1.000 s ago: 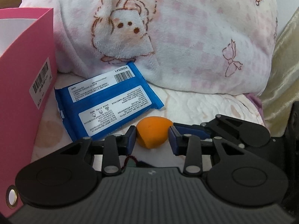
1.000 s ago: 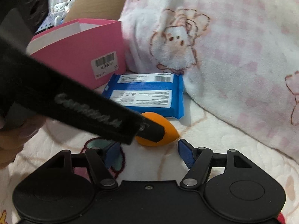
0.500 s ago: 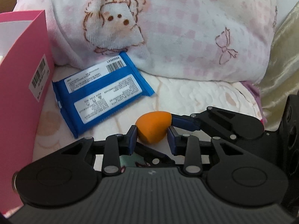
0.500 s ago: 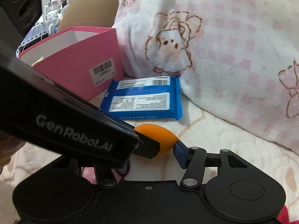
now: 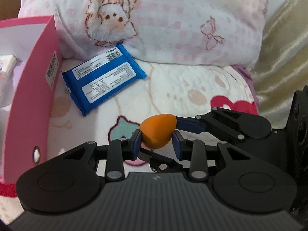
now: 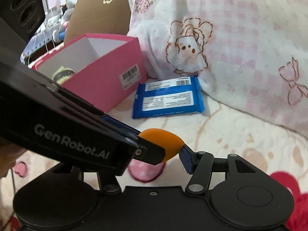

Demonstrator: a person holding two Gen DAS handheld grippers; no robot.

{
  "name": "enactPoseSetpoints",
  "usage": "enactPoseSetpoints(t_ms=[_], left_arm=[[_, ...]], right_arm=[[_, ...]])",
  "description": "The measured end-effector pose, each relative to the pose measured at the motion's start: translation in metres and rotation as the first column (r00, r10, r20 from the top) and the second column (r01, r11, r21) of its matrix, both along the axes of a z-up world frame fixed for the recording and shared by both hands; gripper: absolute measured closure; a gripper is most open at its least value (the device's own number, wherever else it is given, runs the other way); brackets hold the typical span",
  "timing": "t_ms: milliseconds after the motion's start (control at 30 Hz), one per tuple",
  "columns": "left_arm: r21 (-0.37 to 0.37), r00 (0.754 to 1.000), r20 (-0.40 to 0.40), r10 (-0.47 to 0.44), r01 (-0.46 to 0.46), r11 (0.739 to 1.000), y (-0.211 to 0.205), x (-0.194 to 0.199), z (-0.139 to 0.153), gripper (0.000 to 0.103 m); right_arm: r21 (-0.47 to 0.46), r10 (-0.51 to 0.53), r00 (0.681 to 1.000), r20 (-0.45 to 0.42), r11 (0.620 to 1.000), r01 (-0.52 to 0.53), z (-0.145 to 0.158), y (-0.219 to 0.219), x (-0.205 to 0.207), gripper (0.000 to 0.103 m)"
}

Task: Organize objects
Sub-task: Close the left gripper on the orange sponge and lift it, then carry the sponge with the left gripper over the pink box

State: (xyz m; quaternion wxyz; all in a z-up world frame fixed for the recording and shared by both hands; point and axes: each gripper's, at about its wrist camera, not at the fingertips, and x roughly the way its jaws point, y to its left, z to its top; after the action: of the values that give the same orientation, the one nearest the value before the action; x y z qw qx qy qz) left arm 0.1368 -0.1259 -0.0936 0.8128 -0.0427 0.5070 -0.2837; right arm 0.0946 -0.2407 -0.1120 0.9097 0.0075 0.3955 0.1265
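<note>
Sponge [image 5: 156,131], orange and egg-shaped, sits clamped at its fat middle by the left gripper [image 5: 156,141], lifted off the bed [image 5: 192,80]; it looks light, soft and squashy. The right gripper [image 6: 173,150] brackets its tip, jaws opening, one pad touching. Nearby lie a blue packet [image 5: 104,80] and pink box [image 6: 107,80].
</note>
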Motion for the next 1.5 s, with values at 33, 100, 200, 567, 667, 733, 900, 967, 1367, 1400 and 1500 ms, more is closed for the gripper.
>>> enactPoseSetpoints(t_ms=[33, 100, 200, 567, 667, 733, 900, 967, 1367, 1400, 1500], left_arm=[[0.008, 1.000, -0.005, -0.008, 0.008, 1.000, 0.000, -0.003, 0.003, 0.070], [0.014, 1.000, -0.014, -0.021, 0.021, 1.000, 0.002, -0.009, 0.009, 0.070], [0.007, 0.999, -0.018, -0.044, 0.044, 0.999, 0.005, -0.020, 0.020, 0.070], [-0.003, 0.997, 0.020, -0.069, 0.069, 0.998, 0.021, -0.057, 0.060, 0.070], [-0.011, 0.998, 0.008, -0.059, 0.059, 0.998, 0.029, -0.065, 0.065, 0.070], [-0.010, 0.999, -0.014, -0.051, 0.051, 0.999, 0.035, -0.069, 0.069, 0.070], [-0.009, 0.999, -0.031, -0.045, 0.045, 0.999, 0.052, -0.081, 0.079, 0.070], [-0.013, 0.999, -0.025, -0.046, 0.045, 0.999, 0.059, -0.085, 0.084, 0.070], [-0.055, 0.998, -0.034, 0.045, -0.047, 0.997, 0.110, -0.109, 0.101, 0.070], [-0.058, 0.998, -0.030, 0.050, -0.052, 0.997, 0.115, -0.110, 0.102, 0.070], [-0.072, 0.997, -0.007, 0.074, -0.074, 0.995, 0.129, -0.115, 0.108, 0.070]], right_arm=[[0.005, -0.002, 1.000, -0.003, 1.000, 0.002, 0.003, 0.001, -0.004, 0.040], [0.010, -0.004, 1.000, -0.010, 1.000, 0.004, 0.008, 0.004, -0.010, 0.040], [0.010, -0.011, 1.000, -0.022, 1.000, 0.011, 0.015, 0.008, -0.018, 0.040], [0.012, -0.030, 0.999, 0.016, 0.999, 0.030, 0.051, 0.018, -0.053, 0.042], [0.020, -0.017, 1.000, 0.003, 1.000, 0.016, 0.062, 0.021, -0.061, 0.042], [0.027, 0.007, 1.000, -0.006, 1.000, -0.007, 0.069, 0.026, -0.066, 0.042], [0.025, 0.039, 0.999, -0.006, 0.999, -0.039, 0.082, 0.043, -0.077, 0.043], [0.016, 0.049, 0.999, 0.003, 0.999, -0.050, 0.086, 0.050, -0.080, 0.045], [-0.024, 0.138, 0.990, 0.006, 0.990, -0.138, 0.119, 0.088, -0.084, 0.050], [-0.023, 0.143, 0.990, 0.007, 0.990, -0.142, 0.121, 0.091, -0.084, 0.050], [-0.021, 0.151, 0.988, 0.014, 0.988, -0.151, 0.128, 0.102, -0.083, 0.050]])
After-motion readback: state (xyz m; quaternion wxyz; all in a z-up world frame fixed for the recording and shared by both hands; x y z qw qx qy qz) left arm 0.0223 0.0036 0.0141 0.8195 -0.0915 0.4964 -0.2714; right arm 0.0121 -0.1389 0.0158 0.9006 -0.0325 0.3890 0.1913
